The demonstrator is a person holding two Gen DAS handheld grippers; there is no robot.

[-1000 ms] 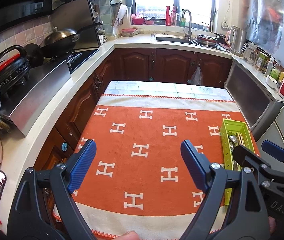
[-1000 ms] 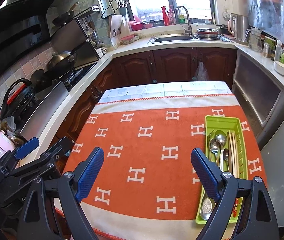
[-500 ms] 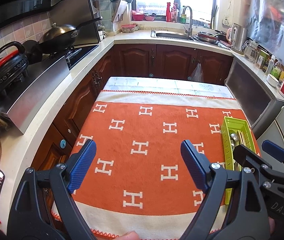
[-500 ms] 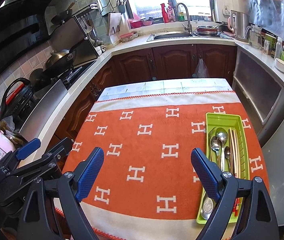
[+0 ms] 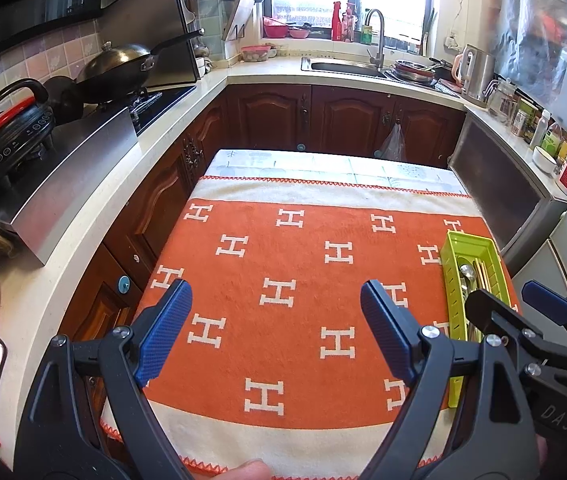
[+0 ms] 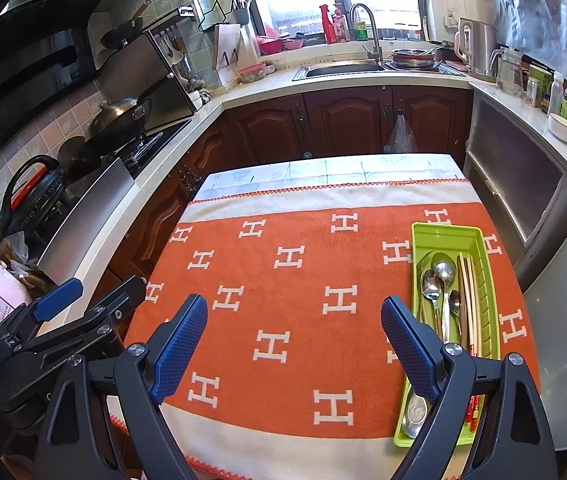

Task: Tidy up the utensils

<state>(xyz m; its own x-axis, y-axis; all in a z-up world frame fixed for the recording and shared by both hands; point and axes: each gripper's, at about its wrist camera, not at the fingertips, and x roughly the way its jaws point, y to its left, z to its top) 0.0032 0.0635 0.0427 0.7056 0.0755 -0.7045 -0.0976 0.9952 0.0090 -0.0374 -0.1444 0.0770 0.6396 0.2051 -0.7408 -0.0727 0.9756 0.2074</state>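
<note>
Left tongs (image 5: 275, 332): jaws wide apart, nothing between them, touching nothing; held above the near part of the orange blanket (image 5: 303, 280) that covers the bench (image 5: 323, 160).

Right tongs (image 6: 293, 344): jaws likewise wide apart and empty, hanging over the same blanket, just left of the green tray (image 6: 449, 236).

Green tray: lies lengthwise near the right edge of the blanket. Contents: spoons (image 6: 443, 270), a fork (image 6: 422, 260) and wooden chopsticks (image 6: 468, 288), all laid lengthwise inside.

Obscured: the tray's near end sits partly behind the right tongs' right finger (image 6: 411, 352); a rounded metal piece and something red lie there, too covered to identify. From the left wrist view the right tongs' frame hides most of the tray. A fingertip (image 5: 249, 472) is cut off at the bottom edge of that view.

Change from earlier frames: the bench appears slightly lower in both views than a second ago; the jaw spacing of both tongs and the tray's contents are unchanged.
</note>
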